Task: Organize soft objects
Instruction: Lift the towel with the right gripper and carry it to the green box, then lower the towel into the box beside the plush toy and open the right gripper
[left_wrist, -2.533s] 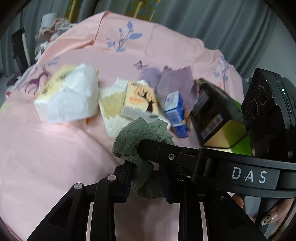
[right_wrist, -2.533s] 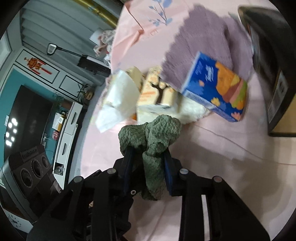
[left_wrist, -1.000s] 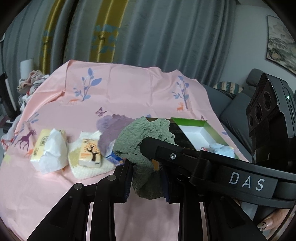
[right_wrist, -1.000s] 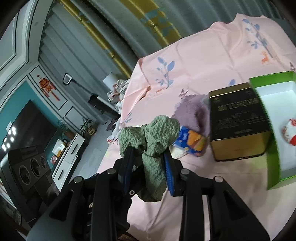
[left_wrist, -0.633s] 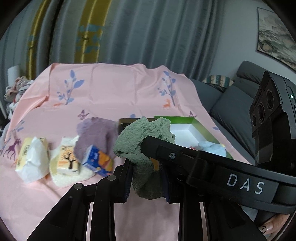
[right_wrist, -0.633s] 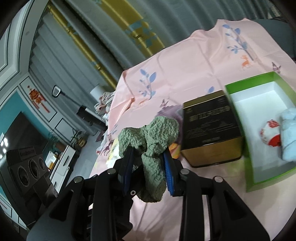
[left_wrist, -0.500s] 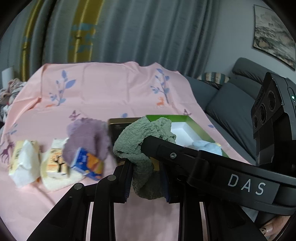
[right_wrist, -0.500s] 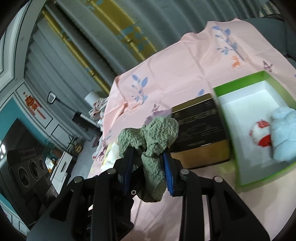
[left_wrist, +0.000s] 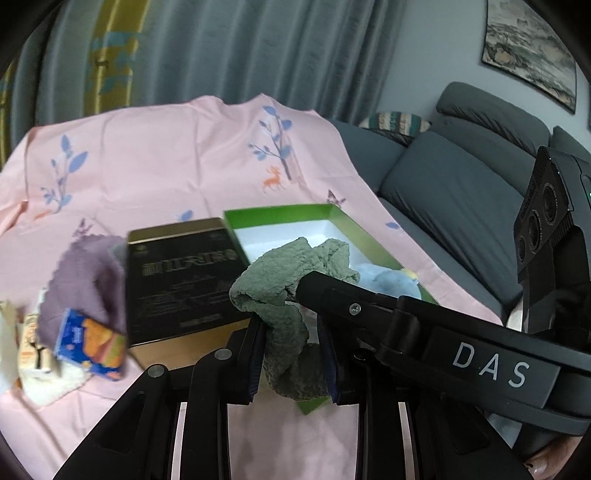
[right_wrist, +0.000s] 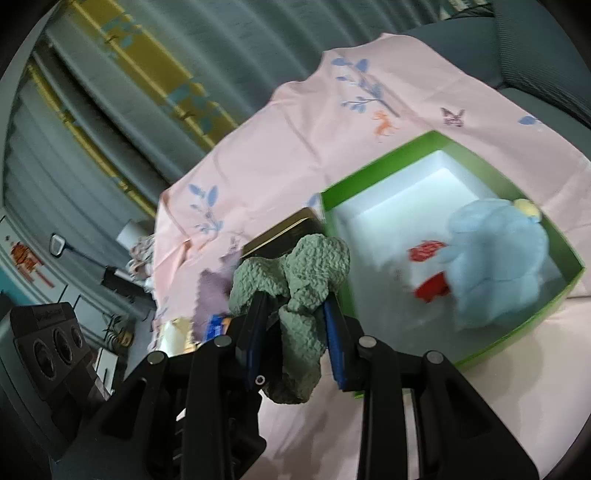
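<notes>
Over pink cloth, both tools angle down pinching green towel.

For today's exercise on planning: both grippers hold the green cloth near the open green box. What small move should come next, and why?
Probably carry the green cloth a little further over the green box, then let go. Both the left gripper and the right gripper are clamped on it, the cloth hangs just short of the white inside, and a light blue plush toy already lies there.

A grey sofa stands right of the pink sheet; grey curtains hang beyond, far back.
</notes>
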